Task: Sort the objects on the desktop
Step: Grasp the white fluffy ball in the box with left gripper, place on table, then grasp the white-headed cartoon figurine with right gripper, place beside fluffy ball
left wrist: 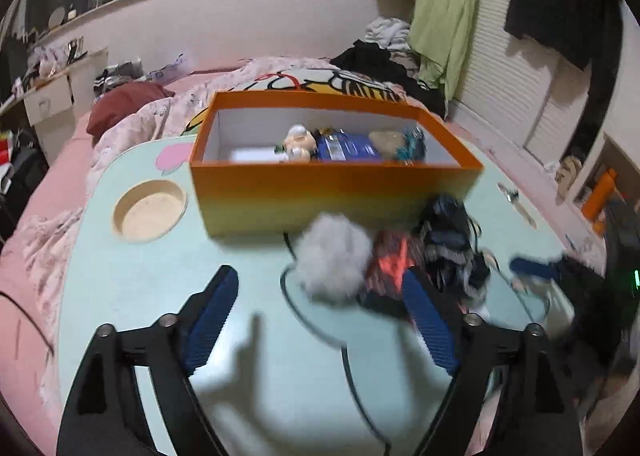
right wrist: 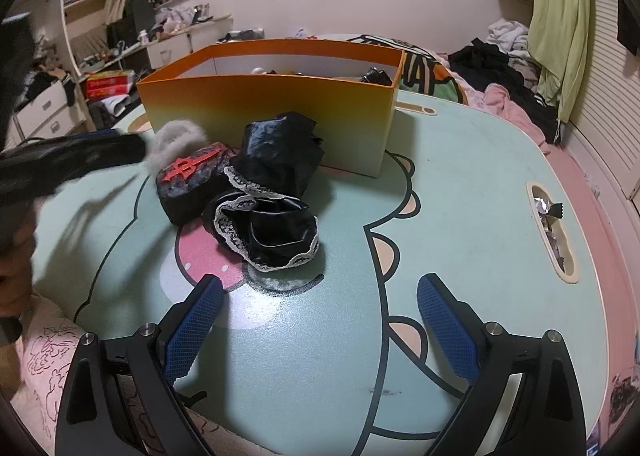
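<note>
Left to right across the mint cartoon-print table (right wrist: 480, 183): round recessed cup holder (left wrist: 150, 211) far left, well apart from everything that matters. Left gripper (left wrist: 320, 320) next, jaws spread wide, nothing between the blue pads, only bare tabletop there. Grey fluffy pom-pom (left wrist: 334, 258) just ahead of it and slightly right of its centreline, roughly round, so no long axis to line up on; blurred, exact edge hard to call. Touching the pom-pom on its right: dark pouch with red emblem (right wrist: 192, 183), long axis running near-left to far-right in the right wrist view. Then crumpled black bag (right wrist: 280, 151), hard against the front wall of the orange box (right wrist: 272, 107). Nearer than that, black lace-trimmed cloth (right wrist: 266, 232), dead ahead of the right gripper (right wrist: 320, 320), a little left of centre. Right gripper likewise released, pads wide, empty. Box sits far side of the pile, already holding a figurine, a blue packet and other bits. Judgement: pom-pom is the left gripper's pick, lace cloth the right's; both need a forward reach. Slot (right wrist: 552, 223) far right holds foil wrappers, out of play.
</note>
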`<act>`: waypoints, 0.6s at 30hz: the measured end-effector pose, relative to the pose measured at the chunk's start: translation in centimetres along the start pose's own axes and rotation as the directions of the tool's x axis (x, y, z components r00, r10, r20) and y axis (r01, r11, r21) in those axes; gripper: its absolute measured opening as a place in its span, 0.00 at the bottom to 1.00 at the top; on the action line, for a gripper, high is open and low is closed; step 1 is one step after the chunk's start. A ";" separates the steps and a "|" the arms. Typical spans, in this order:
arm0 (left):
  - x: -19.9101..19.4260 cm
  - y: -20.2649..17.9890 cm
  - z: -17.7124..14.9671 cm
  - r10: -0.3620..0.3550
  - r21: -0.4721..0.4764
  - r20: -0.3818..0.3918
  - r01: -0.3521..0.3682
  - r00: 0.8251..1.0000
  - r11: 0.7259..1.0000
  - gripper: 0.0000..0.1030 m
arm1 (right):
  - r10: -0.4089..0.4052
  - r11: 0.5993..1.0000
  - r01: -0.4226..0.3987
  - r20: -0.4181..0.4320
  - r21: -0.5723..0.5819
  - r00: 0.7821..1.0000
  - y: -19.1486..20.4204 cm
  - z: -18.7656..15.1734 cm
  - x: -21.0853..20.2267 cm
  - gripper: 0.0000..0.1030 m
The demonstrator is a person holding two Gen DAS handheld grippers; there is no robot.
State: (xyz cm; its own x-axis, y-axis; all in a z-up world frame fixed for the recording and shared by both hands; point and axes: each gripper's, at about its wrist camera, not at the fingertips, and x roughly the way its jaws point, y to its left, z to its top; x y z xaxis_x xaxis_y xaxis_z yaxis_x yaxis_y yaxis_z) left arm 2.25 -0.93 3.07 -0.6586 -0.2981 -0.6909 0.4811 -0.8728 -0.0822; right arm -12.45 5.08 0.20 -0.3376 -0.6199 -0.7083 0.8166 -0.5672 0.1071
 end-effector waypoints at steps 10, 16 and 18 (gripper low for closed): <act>1.6 -2.5 -4.5 0.131 0.068 -0.028 -0.129 0.991 0.989 1.00 | -0.004 1.000 0.004 -0.001 0.000 1.000 0.2 0.1 0.0 0.96; 1.4 -2.3 -5.0 0.141 0.056 0.000 -0.141 0.990 0.988 1.00 | -0.007 1.000 0.007 -0.001 0.002 1.000 0.3 0.1 0.2 0.96; 1.6 -2.5 -5.0 0.151 0.049 0.001 -0.150 0.989 0.987 1.00 | -0.007 1.000 0.007 -0.001 0.004 1.000 0.3 0.1 0.2 0.96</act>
State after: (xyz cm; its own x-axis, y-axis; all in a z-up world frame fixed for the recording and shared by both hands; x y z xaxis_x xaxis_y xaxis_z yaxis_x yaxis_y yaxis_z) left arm 2.94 2.70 -1.44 -0.5790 -0.4263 -0.6950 0.5456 -0.8360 0.0582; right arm -12.34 4.76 0.19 -0.3427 -0.6158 -0.7094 0.8127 -0.5731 0.1049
